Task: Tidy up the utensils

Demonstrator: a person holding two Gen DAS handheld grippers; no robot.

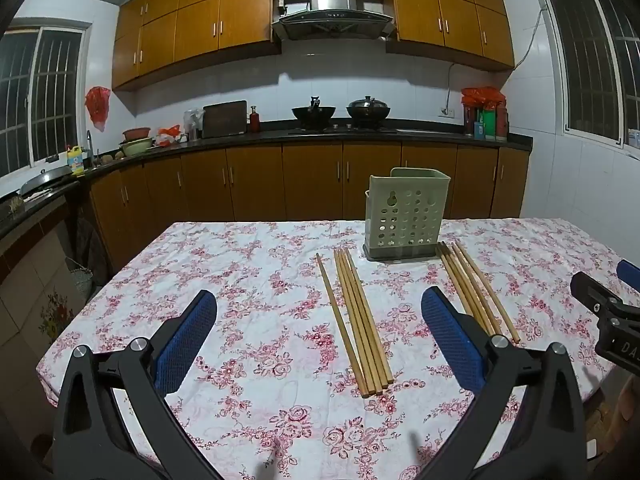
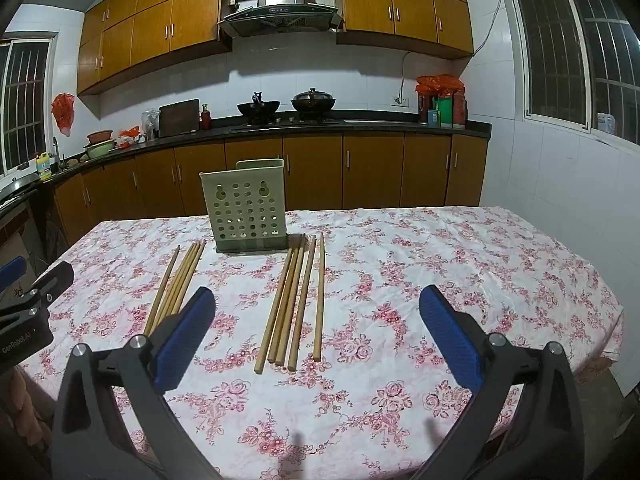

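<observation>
Both jaws wide apart and empty, so I'd bring my left gripper (image 1: 320,344) low over the left chopsticks (image 1: 356,320), pinch mid-length, then tip them into the holder (image 1: 406,216) mid-table.

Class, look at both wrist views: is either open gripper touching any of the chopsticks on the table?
Apart. In the left wrist view the left gripper hangs open above the left chopstick bundle; the right wrist view shows the right gripper likewise beside the right bundle.

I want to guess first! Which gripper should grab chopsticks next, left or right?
Either could. The left gripper faces the left chopsticks, and the right gripper faces the right chopsticks. Both are open and empty, with the holder between the bunches.
</observation>
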